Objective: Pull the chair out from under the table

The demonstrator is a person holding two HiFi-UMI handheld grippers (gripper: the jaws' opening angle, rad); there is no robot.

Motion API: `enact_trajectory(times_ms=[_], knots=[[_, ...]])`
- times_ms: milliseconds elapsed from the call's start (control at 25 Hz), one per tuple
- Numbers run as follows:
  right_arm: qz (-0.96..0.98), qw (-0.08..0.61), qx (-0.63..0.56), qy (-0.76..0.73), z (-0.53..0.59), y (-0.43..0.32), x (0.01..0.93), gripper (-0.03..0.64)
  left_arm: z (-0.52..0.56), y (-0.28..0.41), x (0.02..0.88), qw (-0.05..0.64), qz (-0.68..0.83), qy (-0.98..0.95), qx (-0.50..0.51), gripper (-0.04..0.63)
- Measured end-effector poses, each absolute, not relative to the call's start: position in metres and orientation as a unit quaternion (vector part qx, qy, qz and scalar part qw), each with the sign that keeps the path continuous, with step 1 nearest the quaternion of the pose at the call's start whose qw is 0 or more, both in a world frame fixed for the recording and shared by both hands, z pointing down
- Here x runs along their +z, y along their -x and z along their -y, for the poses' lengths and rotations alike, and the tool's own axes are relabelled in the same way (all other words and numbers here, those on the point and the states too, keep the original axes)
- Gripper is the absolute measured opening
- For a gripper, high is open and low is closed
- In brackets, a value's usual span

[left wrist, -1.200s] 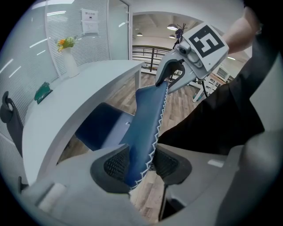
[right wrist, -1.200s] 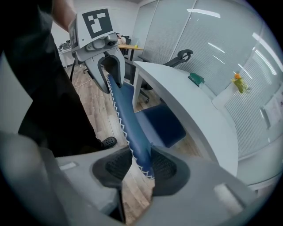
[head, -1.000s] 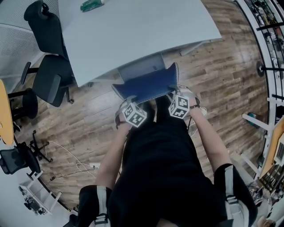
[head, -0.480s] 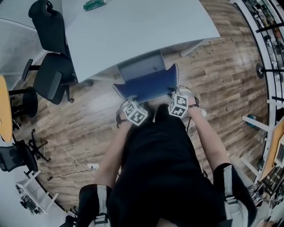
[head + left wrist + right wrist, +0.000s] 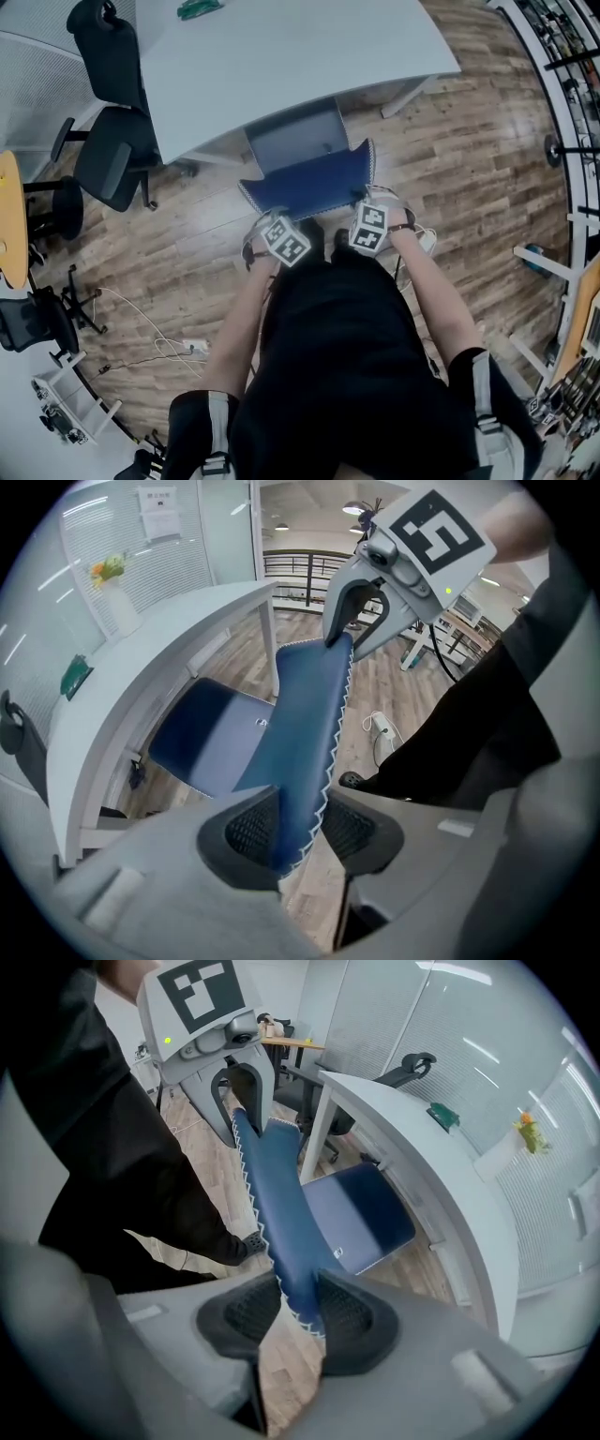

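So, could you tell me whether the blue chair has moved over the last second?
Yes. The chair has slid toward the person, away from the white table: more of its seat now shows beyond the table's edge.

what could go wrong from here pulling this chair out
1. The left gripper, whose jaws have just been closing further, and the right gripper pinch only the thin top edge of the chair; either may slip off.
2. The person's shoe is close behind the chair, so the chair may hit it.
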State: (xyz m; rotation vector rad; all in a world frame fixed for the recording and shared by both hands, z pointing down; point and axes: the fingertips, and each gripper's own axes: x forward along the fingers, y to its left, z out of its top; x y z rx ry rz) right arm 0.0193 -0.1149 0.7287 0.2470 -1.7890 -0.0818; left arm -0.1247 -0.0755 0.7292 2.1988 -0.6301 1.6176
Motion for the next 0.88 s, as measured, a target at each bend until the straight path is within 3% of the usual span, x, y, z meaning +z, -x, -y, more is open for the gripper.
enact_trajectory(times_ms=[880], knots=[[0.796,0.596,-0.037,-0.093,0.034,-0.054,0.714,0.124,-0.006,0.088,0.715,0.193,0.272,-0.766,0.549,0.13]])
